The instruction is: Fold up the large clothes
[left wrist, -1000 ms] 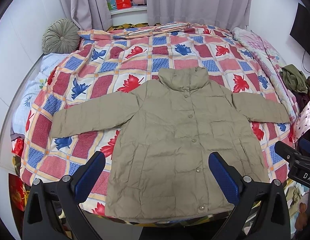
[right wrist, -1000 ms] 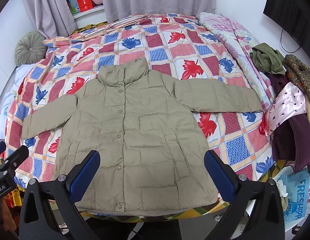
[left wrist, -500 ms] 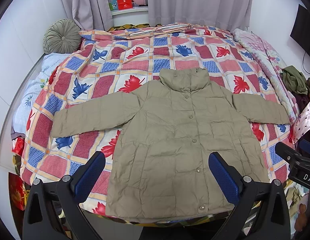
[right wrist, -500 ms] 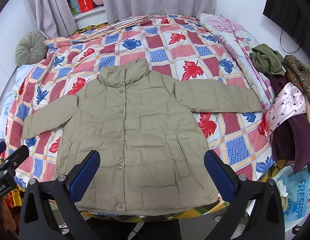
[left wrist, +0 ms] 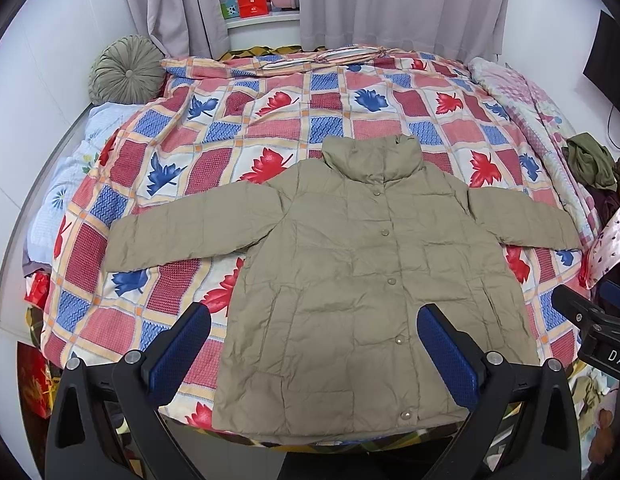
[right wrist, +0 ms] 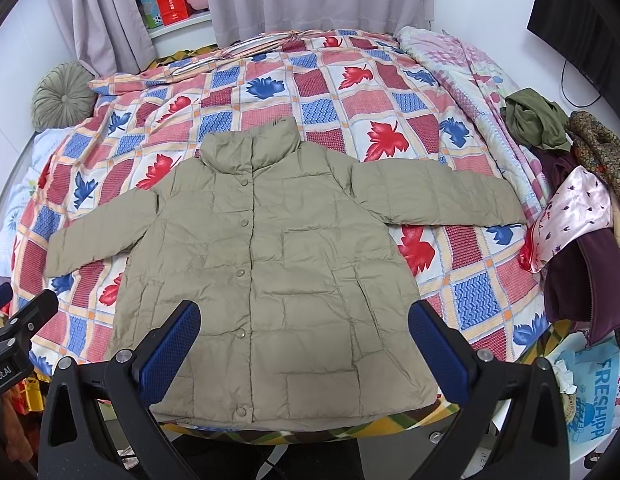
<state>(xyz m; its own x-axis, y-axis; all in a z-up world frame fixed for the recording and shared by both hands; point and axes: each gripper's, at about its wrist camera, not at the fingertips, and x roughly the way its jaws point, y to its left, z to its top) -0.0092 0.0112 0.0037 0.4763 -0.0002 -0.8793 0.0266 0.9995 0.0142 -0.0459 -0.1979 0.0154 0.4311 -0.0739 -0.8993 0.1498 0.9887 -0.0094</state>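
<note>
Left wrist fisheye looks down on a khaki quilted puffer jacket with snap buttons (left wrist: 362, 280), lying flat and face up on the bed's red, blue and white leaf-patterned checked quilt (left wrist: 229, 128), collar toward the curtains, both sleeves spread wide and its hem at the near edge of the bed. The left tool (left wrist: 314, 344) hovers above the hem with its blue-padded jaws spread wide and empty; the right tool (right wrist: 305, 340) hangs likewise, agape and holding nothing. No fold has yet been made, by the look of it. The risk, I judge, is the slippery puffy shell: a shallow pinch could catch only the top layer, or the hem could slide off the near edge and drag the jacket down. The right sleeve ends near a heap of loose clothes, olive, purple and pink satin (right wrist: 566, 216), which a swept sleeve might snag. Room lies mostly beyond the collar and past the left sleeve, where bare quilt runs toward a round grey-green pleated cushion (left wrist: 125, 70).
</note>
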